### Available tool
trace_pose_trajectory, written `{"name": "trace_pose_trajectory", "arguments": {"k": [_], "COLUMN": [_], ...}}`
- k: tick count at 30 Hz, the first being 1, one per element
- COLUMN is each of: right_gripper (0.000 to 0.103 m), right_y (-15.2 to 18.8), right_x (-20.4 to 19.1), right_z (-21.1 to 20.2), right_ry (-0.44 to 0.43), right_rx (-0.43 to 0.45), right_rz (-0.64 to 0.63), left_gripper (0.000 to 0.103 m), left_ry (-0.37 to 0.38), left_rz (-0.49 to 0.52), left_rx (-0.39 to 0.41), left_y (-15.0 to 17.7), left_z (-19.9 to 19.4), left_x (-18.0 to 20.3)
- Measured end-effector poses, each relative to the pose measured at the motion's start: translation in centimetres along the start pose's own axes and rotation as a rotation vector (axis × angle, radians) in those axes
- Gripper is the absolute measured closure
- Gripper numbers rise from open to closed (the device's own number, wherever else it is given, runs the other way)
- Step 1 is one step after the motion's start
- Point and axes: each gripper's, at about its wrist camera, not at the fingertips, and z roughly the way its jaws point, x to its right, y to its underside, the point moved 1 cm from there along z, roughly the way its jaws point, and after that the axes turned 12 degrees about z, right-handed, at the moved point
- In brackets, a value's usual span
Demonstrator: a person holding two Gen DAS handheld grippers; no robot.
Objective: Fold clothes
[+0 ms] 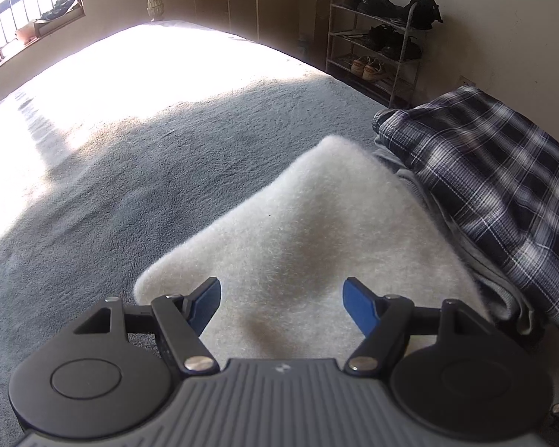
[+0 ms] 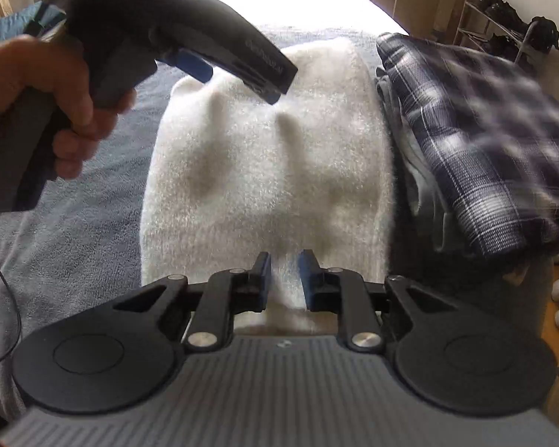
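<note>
A grey bed (image 1: 138, 171) carries a white sweater (image 2: 272, 171), with a plaid shirt (image 2: 484, 149) at its 3 o'clock. The left gripper (image 1: 281, 300) hangs wide above the sweater. The right gripper (image 2: 284, 279) pinches its near edge narrowly.

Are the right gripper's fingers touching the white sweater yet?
Touching. In the right wrist view the right gripper has its fingers nearly closed, with a ridge of the white sweater pinched up between them.

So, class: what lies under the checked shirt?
Under the checked shirt a grey garment shows at its edge, beside the white sweater. How far it reaches, and anything beneath it, is covered.
</note>
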Motion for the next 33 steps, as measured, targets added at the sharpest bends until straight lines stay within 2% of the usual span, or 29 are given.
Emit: {"name": "trace_pose_trajectory", "arguments": {"k": [5, 23, 33], "right_gripper": [0.087, 0.087, 0.087], "right_y": [0.0, 0.7, 0.0], "right_x": [0.4, 1.2, 1.6], "right_z": [0.4, 0.0, 0.5], "right_ry": [-0.005, -0.04, -0.049], "right_rx": [0.008, 0.009, 0.008], "right_rz": [0.066, 0.129, 0.127], "left_gripper": [0.03, 0.029, 0.021], "left_ry": [-0.017, -0.022, -0.035], "left_rz": [-0.009, -0.086, -0.107], "left_rx": [-0.016, -0.086, -0.098], "left_y": [0.7, 2.3, 3.0], "left_z": [-0.8, -0.5, 0.1], "left_x": [0.4, 0.6, 0.8]}}
